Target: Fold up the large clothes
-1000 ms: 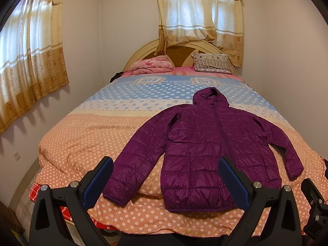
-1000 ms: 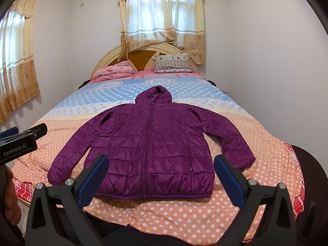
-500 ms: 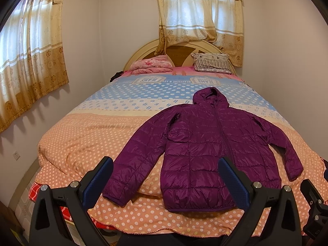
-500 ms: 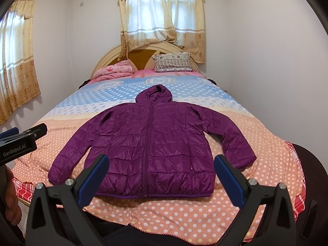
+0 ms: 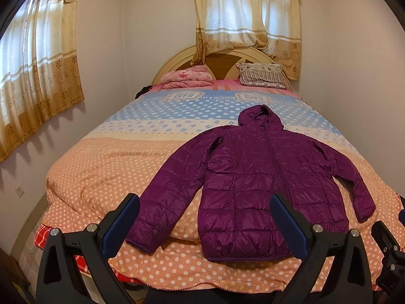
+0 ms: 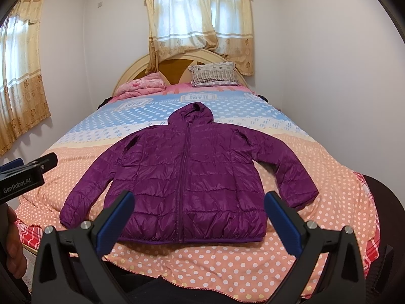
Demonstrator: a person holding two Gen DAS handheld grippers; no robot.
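Observation:
A purple quilted hooded jacket (image 5: 255,185) (image 6: 187,177) lies flat and zipped on the bed, hood toward the headboard, both sleeves spread out to the sides. My left gripper (image 5: 205,221) hovers open before the foot of the bed, short of the jacket's left sleeve and hem, holding nothing. My right gripper (image 6: 200,217) is open too, held in front of the jacket's hem near its middle, with no cloth between its fingers. The left gripper's body (image 6: 22,179) shows at the left edge of the right wrist view.
The bed (image 5: 101,177) has a polka-dot cover, orange near me and blue farther back. A pink folded blanket (image 5: 187,77) and a striped pillow (image 5: 260,77) lie by the headboard. Walls run close along both sides; curtained windows stand behind and to the left.
Both views have crept very slightly toward the bed. The jacket has not moved and both grippers stay open.

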